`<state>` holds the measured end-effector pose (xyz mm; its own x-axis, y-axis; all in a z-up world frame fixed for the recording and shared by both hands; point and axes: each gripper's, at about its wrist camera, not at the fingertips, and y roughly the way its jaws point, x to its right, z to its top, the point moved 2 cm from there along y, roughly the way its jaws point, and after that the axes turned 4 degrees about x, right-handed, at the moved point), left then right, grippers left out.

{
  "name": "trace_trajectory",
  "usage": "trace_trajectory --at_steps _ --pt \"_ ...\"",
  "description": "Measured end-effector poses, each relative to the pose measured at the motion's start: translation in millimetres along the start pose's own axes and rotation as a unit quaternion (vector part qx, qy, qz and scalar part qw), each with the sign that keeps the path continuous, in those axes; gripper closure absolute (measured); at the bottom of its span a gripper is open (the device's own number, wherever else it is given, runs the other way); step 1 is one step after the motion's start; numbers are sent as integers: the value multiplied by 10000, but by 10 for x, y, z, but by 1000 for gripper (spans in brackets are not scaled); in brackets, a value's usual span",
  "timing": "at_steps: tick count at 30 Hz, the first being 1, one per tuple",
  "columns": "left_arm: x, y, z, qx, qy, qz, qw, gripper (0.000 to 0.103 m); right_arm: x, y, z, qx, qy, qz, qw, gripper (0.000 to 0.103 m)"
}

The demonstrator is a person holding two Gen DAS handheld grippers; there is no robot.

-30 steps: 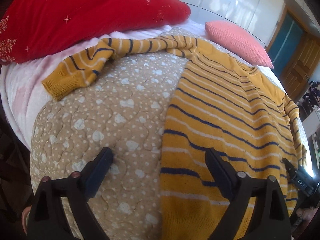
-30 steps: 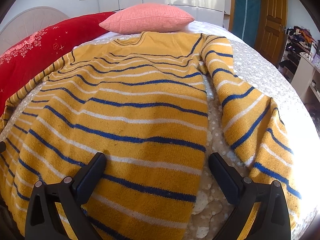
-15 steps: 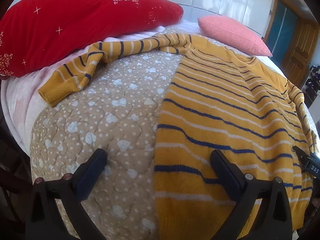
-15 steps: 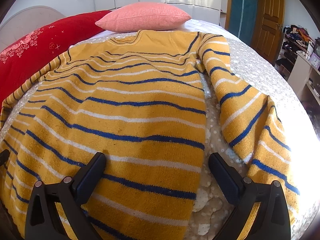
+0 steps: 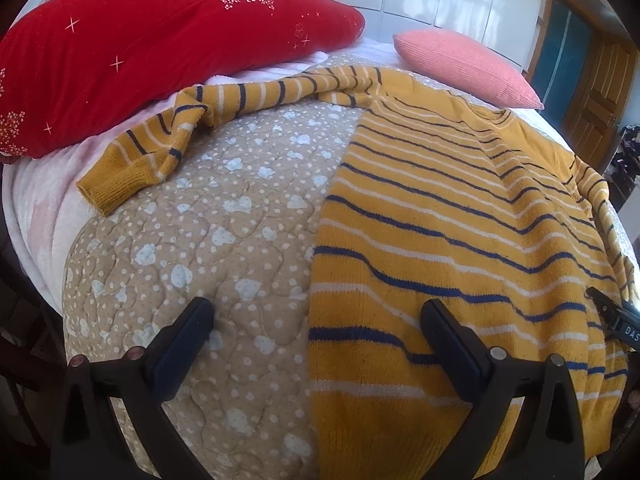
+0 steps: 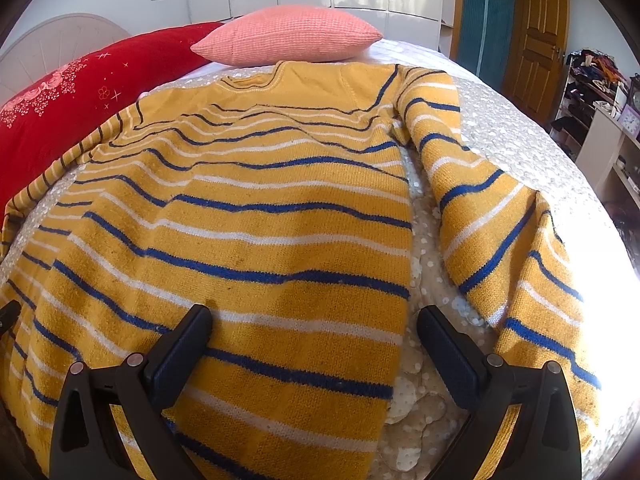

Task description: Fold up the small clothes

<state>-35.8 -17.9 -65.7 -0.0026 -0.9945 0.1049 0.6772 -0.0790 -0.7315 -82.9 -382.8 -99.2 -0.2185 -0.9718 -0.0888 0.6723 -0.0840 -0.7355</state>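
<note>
On my left wrist feed I see the left gripper (image 5: 316,320) with its jaws spread wide, having just finished opening further, and nothing pinched between them; one finger hangs over the beige quilt (image 5: 208,240) with its pale heart pattern, the other over the hem side of the striped yellow sweater (image 5: 460,216). The sweater lies flat on the bed, face up, neck toward the pillows. This view alone gives me the sweater's far sleeve (image 5: 168,148), stretched out across the quilt with its cuff bent back onto the pink blanket (image 5: 44,200) beside the long red pillow (image 5: 160,52). It also catches, at the right edge, the tip of the other tool with white letters reading "DAS", the rest cut off. On my right wrist feed the right gripper (image 6: 314,320) is likewise wide apart and holds nothing, one finger above the sweater's body, the other above the strip of quilt between body and sleeve. Only this view shows me the near sleeve (image 6: 500,232), folded down alongside the body, plus the full neckline just below the coral pillow (image 6: 292,34), the wooden door (image 6: 540,32) and a cluttered shelf (image 6: 600,92) with a small clock on it. I cannot read any writing in this view.
</note>
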Motion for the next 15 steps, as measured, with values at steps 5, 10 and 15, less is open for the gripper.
trace_trajectory --at_steps 5,10,15 --pt "51 33 5 -73 151 197 9997 0 16 -19 -14 115 46 57 9999 0" --pt "97 65 1 -73 174 478 9987 0 -69 -65 -47 244 -149 -224 9993 0" --pt "108 87 11 -24 170 582 9982 0 2 -70 -81 395 45 0 9992 0"
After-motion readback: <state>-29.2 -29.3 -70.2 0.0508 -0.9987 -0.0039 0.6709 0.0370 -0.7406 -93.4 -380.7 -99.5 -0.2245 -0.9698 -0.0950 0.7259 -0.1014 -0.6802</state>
